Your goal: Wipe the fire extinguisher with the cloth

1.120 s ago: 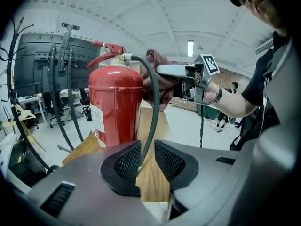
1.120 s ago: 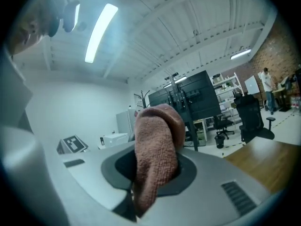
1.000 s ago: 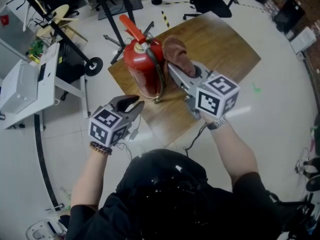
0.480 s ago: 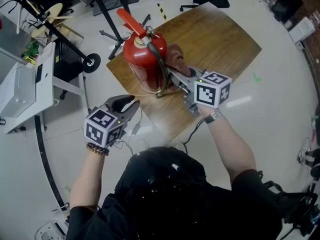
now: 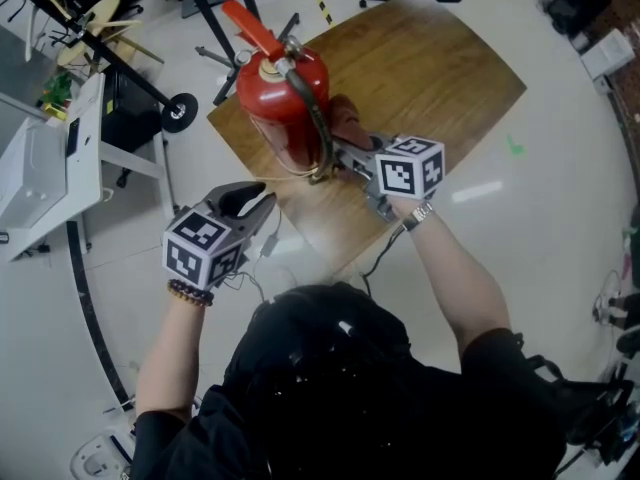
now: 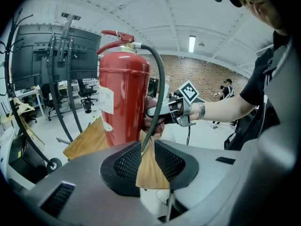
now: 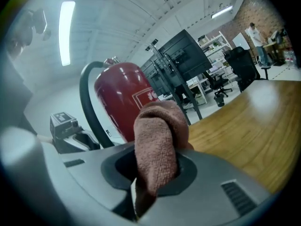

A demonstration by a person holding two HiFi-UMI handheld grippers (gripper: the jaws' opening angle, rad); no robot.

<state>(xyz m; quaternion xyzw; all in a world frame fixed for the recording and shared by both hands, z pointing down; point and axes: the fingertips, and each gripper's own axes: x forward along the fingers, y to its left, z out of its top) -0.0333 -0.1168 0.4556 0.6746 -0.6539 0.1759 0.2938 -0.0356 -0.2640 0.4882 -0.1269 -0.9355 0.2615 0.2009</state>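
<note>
A red fire extinguisher point(image 5: 285, 98) with a black hose point(image 5: 318, 118) stands upright on the near left part of a wooden table point(image 5: 420, 58). My right gripper point(image 5: 348, 150) is shut on a brown cloth point(image 5: 346, 116) and holds it low against the extinguisher's right side, near the base. In the right gripper view the cloth point(image 7: 157, 135) bulges up between the jaws, with the red cylinder point(image 7: 120, 98) just behind it. My left gripper point(image 5: 250, 201) hangs off the table's near left edge, open, nothing between its jaws. It points at the extinguisher point(image 6: 123, 102) and touches nothing.
A white cabinet point(image 5: 45, 168) stands at the left. A black wheeled stand point(image 5: 180, 111) and tripod legs point(image 5: 215, 63) stand on the floor behind the table. Thin cables point(image 5: 385, 253) trail from the grippers. Office chairs and monitors stand further off.
My right gripper has slid down the extinguisher's right side with the cloth, from near the top to near the base. The left gripper has stayed where it was.
</note>
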